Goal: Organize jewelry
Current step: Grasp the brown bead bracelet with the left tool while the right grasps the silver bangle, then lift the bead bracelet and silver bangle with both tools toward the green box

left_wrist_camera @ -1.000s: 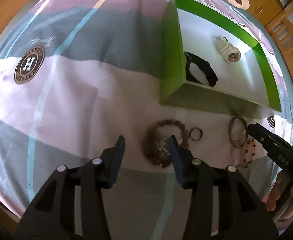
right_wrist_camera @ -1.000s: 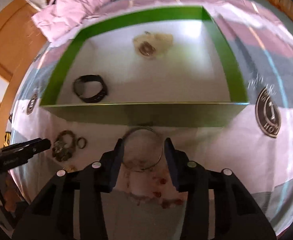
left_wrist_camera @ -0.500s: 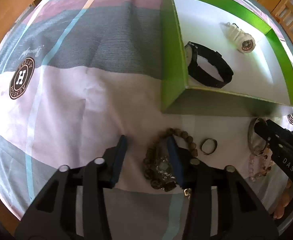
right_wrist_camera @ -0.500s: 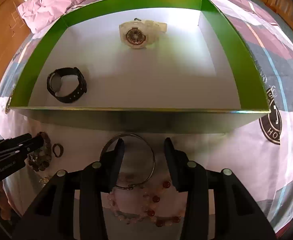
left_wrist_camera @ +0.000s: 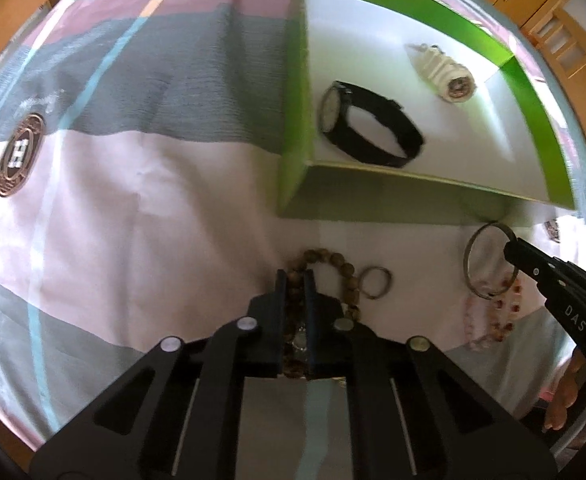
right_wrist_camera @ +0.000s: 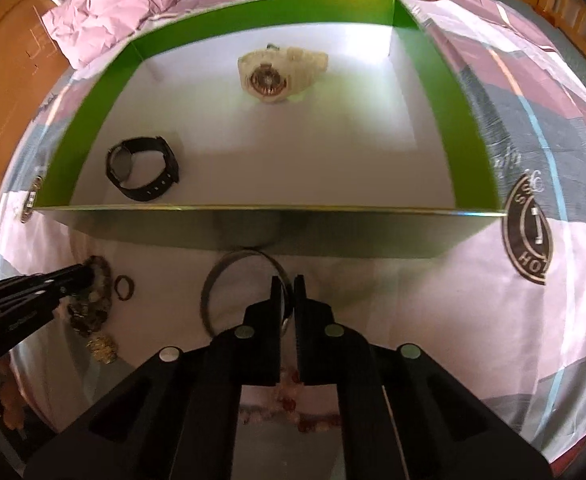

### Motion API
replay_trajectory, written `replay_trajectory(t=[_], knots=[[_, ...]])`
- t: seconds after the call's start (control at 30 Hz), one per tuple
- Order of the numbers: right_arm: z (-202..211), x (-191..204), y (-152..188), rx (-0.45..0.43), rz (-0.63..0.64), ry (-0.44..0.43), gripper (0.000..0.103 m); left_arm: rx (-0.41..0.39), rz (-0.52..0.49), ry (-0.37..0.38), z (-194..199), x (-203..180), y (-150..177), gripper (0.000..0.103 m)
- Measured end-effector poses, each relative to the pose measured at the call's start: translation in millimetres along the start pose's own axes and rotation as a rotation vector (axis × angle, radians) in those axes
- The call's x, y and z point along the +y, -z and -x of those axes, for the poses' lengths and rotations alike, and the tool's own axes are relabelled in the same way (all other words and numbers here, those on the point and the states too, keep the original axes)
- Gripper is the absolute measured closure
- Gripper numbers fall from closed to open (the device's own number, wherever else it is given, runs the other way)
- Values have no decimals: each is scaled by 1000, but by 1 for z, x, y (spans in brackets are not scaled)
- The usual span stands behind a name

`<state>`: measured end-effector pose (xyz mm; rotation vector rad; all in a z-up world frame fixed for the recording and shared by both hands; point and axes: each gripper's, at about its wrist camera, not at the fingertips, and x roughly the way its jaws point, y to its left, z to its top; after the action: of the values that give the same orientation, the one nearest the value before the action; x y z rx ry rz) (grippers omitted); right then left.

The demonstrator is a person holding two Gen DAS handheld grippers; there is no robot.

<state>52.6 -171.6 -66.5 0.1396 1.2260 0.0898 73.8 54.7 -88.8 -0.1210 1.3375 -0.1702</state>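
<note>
A green box (left_wrist_camera: 293, 120) with a white floor lies on the bedspread and holds a black watch (left_wrist_camera: 369, 128) and a cream watch (left_wrist_camera: 449, 74). In front of it lie a brown bead bracelet (left_wrist_camera: 343, 270), a small ring (left_wrist_camera: 376, 282), a silver bangle (right_wrist_camera: 229, 280) and a pink bead bracelet (left_wrist_camera: 493, 320). My left gripper (left_wrist_camera: 295, 280) is shut on the brown bead bracelet. My right gripper (right_wrist_camera: 287, 286) is shut on the silver bangle's right rim. The box (right_wrist_camera: 85, 148) and both watches also show in the right wrist view.
The striped bedspread (left_wrist_camera: 133, 160) carries round dark logos (left_wrist_camera: 19, 160). A crumpled pink cloth (right_wrist_camera: 125, 4) lies beyond the box. Wooden furniture (left_wrist_camera: 553, 20) stands past the bed's far edge. A small gold piece (right_wrist_camera: 101, 346) lies near the brown beads.
Both grippers have moved forward and down and closed: the left on the brown bead bracelet, the right on the silver bangle. Before, both stood open.
</note>
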Motion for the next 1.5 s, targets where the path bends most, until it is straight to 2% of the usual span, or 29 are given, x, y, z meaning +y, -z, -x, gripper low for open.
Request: replay_trajectory(t=[0.13,0.27,0.43,0.7,0.97,1.03,1.17,1.33,1.5], knots=[[16,-11,2,-28,-12,-3,98,-23,-9,21,8,-4,0,95],[11,-21,9,-3,-27,3,98,-25,1,24,10,-4,1,95],[8,-20,5,6,-44,-4,97,-32,17,29,9,-7,-3,95],[13,-17,7,-6,-30,-18,97,-83,18,89,32,-1,-2,95],[11,-4,9,-2,16,-16,97,-102,-1,64,40,-5,5,95],[13,-3,8,-11,18,-15,97,-130,-15,62,45,-10,6,95],[19,-4,7,-35,22,-8,97,-170,-63,106,56,-19,7,95],[13,0,10,-13,35,-13,97,-196,-97,119,61,-32,8,95],[13,3,11,-16,47,-11,97,-199,-129,93,59,-41,10,95]])
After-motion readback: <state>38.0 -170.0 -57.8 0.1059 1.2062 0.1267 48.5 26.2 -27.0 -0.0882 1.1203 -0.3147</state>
